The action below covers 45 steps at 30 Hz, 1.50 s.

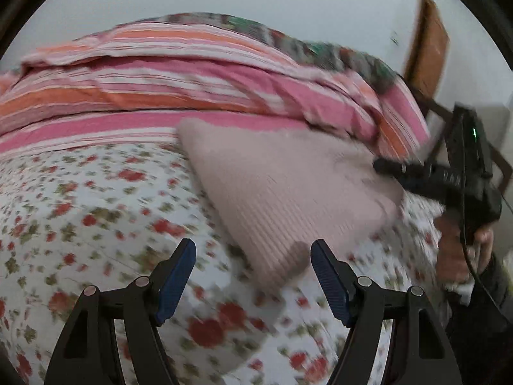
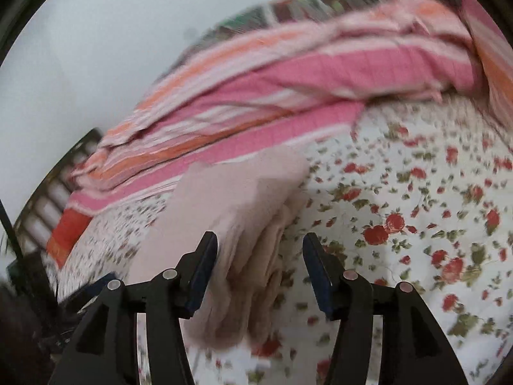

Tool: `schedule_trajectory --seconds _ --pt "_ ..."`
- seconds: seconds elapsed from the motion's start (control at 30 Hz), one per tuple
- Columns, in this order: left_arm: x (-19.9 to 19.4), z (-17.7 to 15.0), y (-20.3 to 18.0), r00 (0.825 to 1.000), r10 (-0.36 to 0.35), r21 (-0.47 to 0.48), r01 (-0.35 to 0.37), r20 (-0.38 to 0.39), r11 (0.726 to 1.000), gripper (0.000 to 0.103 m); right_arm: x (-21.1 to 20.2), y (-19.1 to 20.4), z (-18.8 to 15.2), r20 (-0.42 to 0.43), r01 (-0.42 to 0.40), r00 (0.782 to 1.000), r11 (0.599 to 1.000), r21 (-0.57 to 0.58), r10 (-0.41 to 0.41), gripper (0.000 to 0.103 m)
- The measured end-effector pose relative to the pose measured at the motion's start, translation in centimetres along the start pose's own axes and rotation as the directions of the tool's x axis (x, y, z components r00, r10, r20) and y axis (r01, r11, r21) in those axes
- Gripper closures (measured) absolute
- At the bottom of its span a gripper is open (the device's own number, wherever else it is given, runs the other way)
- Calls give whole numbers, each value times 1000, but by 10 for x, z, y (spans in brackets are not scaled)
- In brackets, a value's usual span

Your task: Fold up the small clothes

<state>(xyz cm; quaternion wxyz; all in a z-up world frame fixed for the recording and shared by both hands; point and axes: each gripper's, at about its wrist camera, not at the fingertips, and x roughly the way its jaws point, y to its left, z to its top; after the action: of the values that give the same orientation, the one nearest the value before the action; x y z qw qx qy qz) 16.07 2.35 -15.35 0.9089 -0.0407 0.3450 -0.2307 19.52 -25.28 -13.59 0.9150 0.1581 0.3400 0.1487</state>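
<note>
The pink knit cloth (image 1: 288,192) lies folded on the flowered bed (image 1: 96,208), both the left gripper (image 1: 253,284) and the right gripper (image 2: 259,272) are open and empty, so its edges should be pressed flat gently.

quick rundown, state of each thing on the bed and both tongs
pink garment: lying on the bed, folded over, layered edges showing at one end
striped blanket: bunched up behind the garment
flowered sheet: spread over the bed
left tongs: open, nothing between them, just short of the garment's corner
right tongs: open, garment's layered edge between them, not pinched
</note>
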Motion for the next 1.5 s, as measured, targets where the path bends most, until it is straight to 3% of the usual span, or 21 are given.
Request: schedule_trajectory --seconds 0.07,0.17,0.37,0.6,0.67,0.73,0.8,0.9,0.97,1.1,1.17,1.23,1.3,1.37,1.5 --pt "-2 -10 -8 1000 -10 47 10 -11 999 31 -10 -1 -10 20 -41 999 999 -17 41 48" --pt "1 -23 -16 998 51 100 -48 -29 994 31 -15 5 -15 7 -73 997 996 -51 73 48" --pt "13 -18 -27 996 88 91 -87 -7 992 34 -7 8 -24 -26 -93 995 994 -54 92 50" --pt "35 -6 -66 974 224 186 -227 34 956 34 5 19 -29 -48 -108 993 992 -62 105 53" --pt "28 -3 -63 975 214 154 -221 64 963 42 9 22 -32 -62 -101 993 993 -65 97 61" --pt "22 0 -51 974 213 106 -220 70 970 69 12 24 -33 -77 -76 995 992 -96 69 87" --pt "16 -1 -35 977 201 78 -206 69 975 79 6 24 -33 -43 -63 997 991 -117 59 96" --pt "6 -5 -20 990 129 36 -131 53 991 86 -4 20 -33 -15 -47 999 989 -141 45 97" --pt "6 -10 -19 991 125 45 -127 44 991 86 4 21 -37 -45 14 999 987 -163 -22 97" --pt "7 -12 -24 991 134 69 -135 27 988 82 12 23 -42 -76 48 995 982 -180 -63 97" --pt "-2 -7 -22 996 84 53 -85 32 995 82 5 22 -38 -72 29 997 983 -179 -42 93" --pt "-14 -4 -19 998 16 31 -18 64 999 72 -7 19 -35 -29 26 999 984 -177 -31 86" --pt "-27 1 -20 994 -47 33 44 99 998 70 -14 18 -32 -1 36 999 984 -176 -37 85" --pt "-31 7 -21 988 -44 27 41 146 999 67 -18 20 -30 34 60 998 980 -189 -55 85" --pt "-3 29 -20 989 26 -37 -21 146 999 67 -12 26 -22 66 51 997 982 -181 -39 85"
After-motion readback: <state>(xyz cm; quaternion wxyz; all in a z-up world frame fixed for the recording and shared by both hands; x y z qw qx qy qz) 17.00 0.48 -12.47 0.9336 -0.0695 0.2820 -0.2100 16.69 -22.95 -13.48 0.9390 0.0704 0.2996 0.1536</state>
